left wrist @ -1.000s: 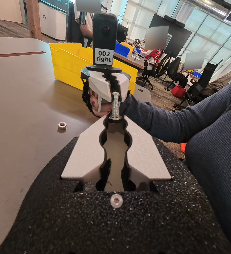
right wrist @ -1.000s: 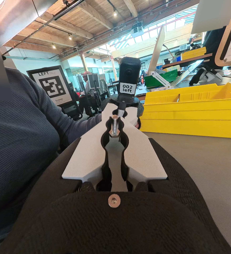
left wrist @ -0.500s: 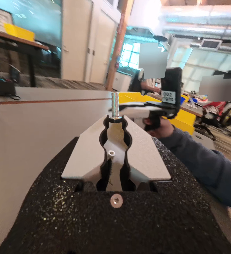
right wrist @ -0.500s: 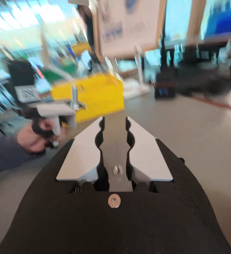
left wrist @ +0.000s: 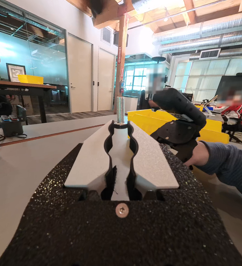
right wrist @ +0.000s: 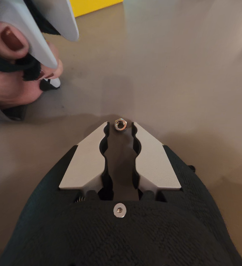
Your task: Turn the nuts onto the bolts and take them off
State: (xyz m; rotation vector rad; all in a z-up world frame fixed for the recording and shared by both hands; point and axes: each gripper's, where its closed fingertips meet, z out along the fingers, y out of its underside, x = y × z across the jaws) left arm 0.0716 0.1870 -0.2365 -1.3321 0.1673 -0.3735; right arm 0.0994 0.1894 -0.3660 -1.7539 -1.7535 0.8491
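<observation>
— Colours? Silver bolt (left wrist: pixel 120 110), shiny silver nut (right wrist: pixel 120 124), grey table (right wrist: pixel 175 72).
— And the yellow bin (left wrist: pixel 150 120); pale grey fingers (right wrist: pixel 87 158) on speckled black bodies.

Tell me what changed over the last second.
The right gripper let go of the threaded silver bolt, swung away and dropped over the small silver hex nut on the grey table, jaws open around it. The left gripper stays shut on the bolt's head, upright.
</observation>
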